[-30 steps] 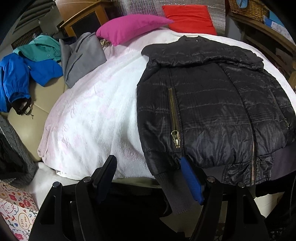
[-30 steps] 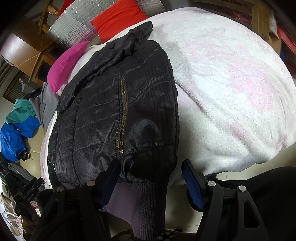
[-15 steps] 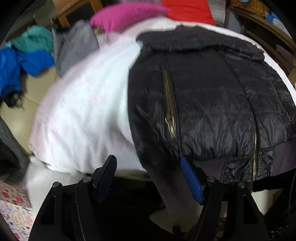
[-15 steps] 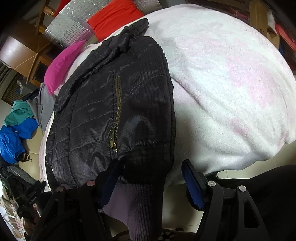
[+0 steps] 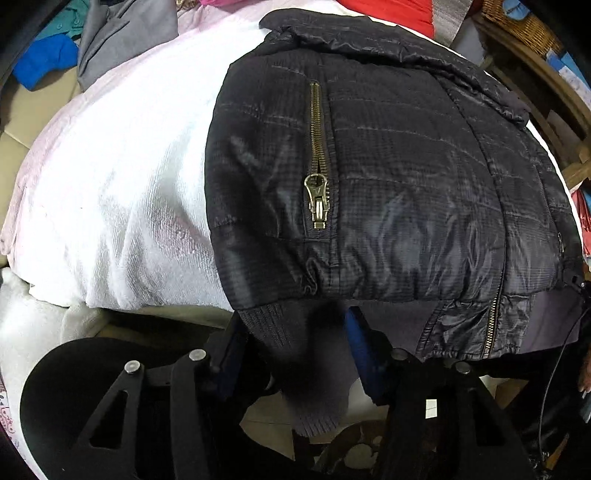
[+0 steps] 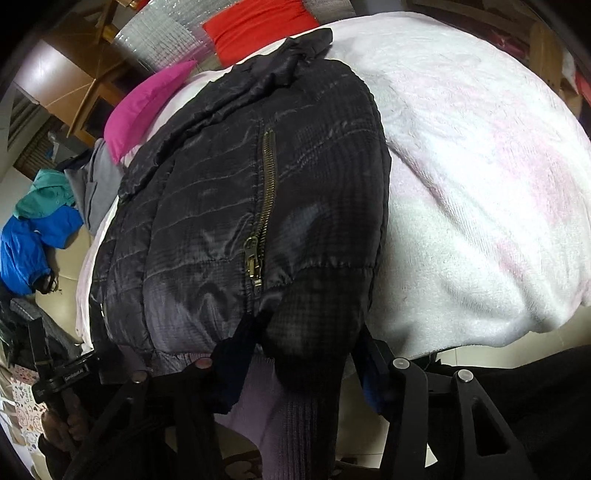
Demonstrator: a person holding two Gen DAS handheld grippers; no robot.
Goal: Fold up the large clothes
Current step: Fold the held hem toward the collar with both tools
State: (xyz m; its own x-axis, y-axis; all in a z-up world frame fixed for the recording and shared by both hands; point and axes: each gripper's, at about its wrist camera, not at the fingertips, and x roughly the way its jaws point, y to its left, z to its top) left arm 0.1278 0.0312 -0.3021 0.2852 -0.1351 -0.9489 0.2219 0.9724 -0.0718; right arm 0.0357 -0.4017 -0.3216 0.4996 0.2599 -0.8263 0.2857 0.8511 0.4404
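Note:
A black quilted jacket (image 5: 388,177) lies on a white blanket (image 5: 122,177), with its sleeves folded in and brass sleeve zips showing. Its grey ribbed cuffs hang over the bed's near edge. In the left wrist view my left gripper (image 5: 295,343) is open, with the left cuff (image 5: 310,369) between its blue-padded fingers. In the right wrist view the jacket (image 6: 229,206) fills the middle, and my right gripper (image 6: 299,362) is open around the right cuff (image 6: 314,350), whose end hangs down between the fingers.
A pink pillow (image 6: 144,107) and a red pillow (image 6: 255,26) lie at the head of the bed. Grey (image 5: 122,37), teal and blue clothes (image 6: 33,232) are piled at the left. Wooden furniture (image 5: 546,88) stands at the right. Tiled floor lies below the bed edge.
Both grippers have moved forward to the jacket's hanging cuffs, and each cuff now sits between the open fingers. The jacket has not visibly shifted.

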